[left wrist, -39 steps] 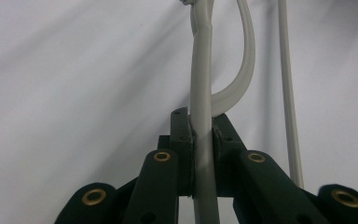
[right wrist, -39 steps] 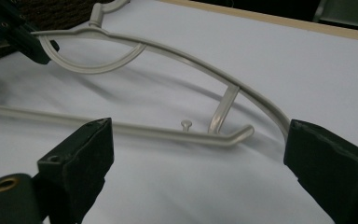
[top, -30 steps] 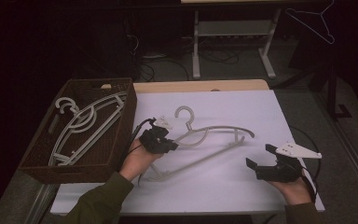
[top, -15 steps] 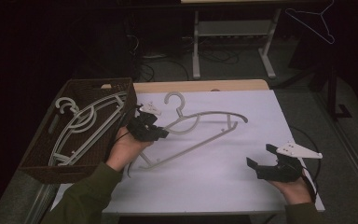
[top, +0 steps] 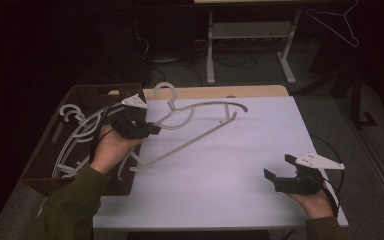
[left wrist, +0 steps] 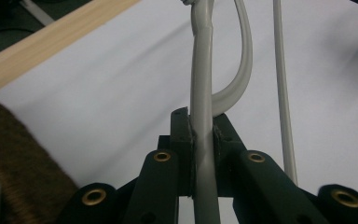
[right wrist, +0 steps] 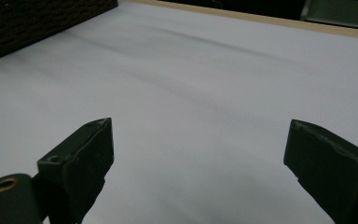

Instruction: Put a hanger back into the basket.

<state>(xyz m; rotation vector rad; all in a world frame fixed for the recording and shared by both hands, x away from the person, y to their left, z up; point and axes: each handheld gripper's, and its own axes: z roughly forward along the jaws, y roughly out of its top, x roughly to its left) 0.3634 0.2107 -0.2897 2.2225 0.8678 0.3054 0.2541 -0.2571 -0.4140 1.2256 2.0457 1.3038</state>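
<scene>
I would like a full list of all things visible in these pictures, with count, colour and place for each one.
held hanger: one, light grey, clamped by the left gripper, reaching over the table's left part
hangers in basket: several, exact count unclear, light grey, lying inside the basket
basket: one, dark brown woven, at the table's left edge
table cover: one, white, spread over the table
table: one, light wood, its edge seen at the far side
metal stand: one, grey, on the floor behind the table
far hanger: one, pale wire, hanging at upper right
left gripper: one, black, shut on the hanger beside the basket
right gripper: one, black, jaws wide apart, at the table's near right
</scene>
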